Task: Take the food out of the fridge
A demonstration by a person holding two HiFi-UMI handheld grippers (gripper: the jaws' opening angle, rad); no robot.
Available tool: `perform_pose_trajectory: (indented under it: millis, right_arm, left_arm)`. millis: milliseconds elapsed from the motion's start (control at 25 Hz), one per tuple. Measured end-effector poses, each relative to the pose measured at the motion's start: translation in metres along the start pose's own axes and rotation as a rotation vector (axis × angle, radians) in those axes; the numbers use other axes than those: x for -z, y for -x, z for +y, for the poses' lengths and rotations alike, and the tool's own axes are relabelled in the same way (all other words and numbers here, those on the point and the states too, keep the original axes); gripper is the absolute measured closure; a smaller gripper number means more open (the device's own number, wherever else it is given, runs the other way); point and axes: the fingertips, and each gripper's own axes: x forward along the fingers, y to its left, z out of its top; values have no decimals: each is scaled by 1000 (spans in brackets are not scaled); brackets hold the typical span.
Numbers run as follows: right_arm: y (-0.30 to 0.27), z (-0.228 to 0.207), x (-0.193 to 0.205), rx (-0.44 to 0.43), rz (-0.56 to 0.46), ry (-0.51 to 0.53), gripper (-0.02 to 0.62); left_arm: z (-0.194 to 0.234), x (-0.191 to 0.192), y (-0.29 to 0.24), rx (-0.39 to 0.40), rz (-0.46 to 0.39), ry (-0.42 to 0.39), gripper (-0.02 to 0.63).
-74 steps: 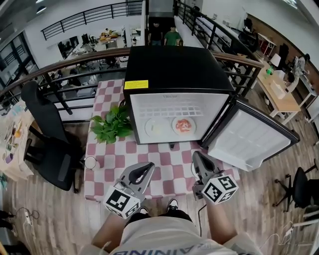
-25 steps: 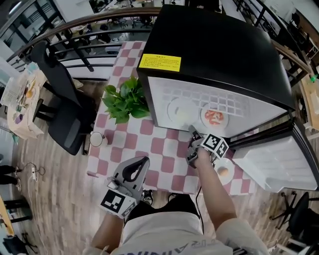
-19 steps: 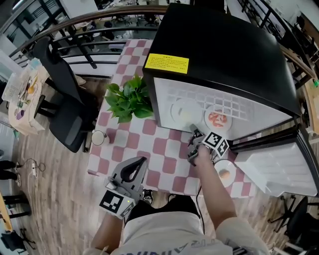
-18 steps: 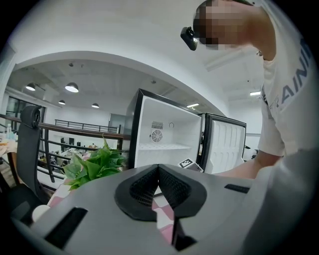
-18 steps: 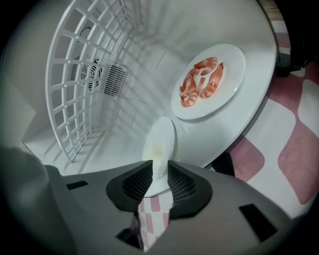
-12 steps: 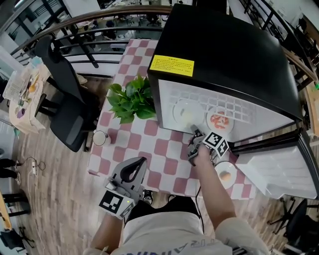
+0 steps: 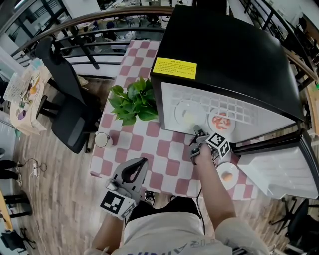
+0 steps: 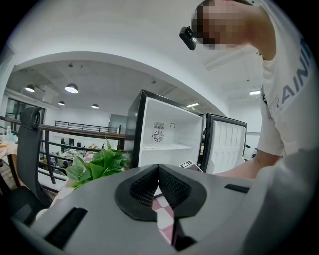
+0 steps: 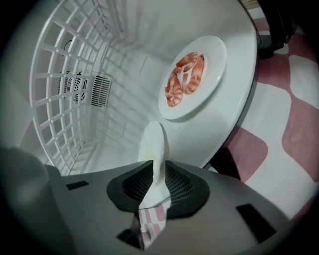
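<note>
White plate is inside the fridge, right gripper pinching only its rim. Pull too fast and it could slip or knock the shrimp plate alongside. Left gripper is closed, empty.

This is an open-plan office on a raised gallery, with a makeshift kitchen corner set up in it. A curved wooden handrail on black metal bars edges the level, and beyond it lie rows of desks with monitors. A black swivel office chair stands on the wooden plank floor beside a cluttered side desk. A black mini fridge and a leafy potted plant sit on a worktop with a pink-and-white checked cloth. Round ceiling lights hang overhead.
</note>
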Motion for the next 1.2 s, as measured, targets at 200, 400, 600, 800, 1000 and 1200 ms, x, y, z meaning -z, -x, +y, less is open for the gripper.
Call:
perform_pose_trajectory:
  millis: [200,400,600,800,1000,1200]
  right_arm:
    - [2,-2,-2,2,-28,18,551]
    - [15,-1,3,-37,-39,4,558]
    - [32,-2,13,-45,-50,11,561]
    - [40,-8,21,-56,-53,-41,561]
    - [40,-14,29,-75,-36,-82,560]
    - [33,-13,35,-122,-12,-119,540]
  left_arm:
    - [0,1,2,5,-1,-5,598]
    - [1,2,4,15,4,-1,598]
    - [0,2,4,36,1,-1,598]
    - [-2,2,2,58,3,-4,598]
    - [-1,3,3,65,6,-7,598]
    - [-1,5,5,63,16,-8,598]
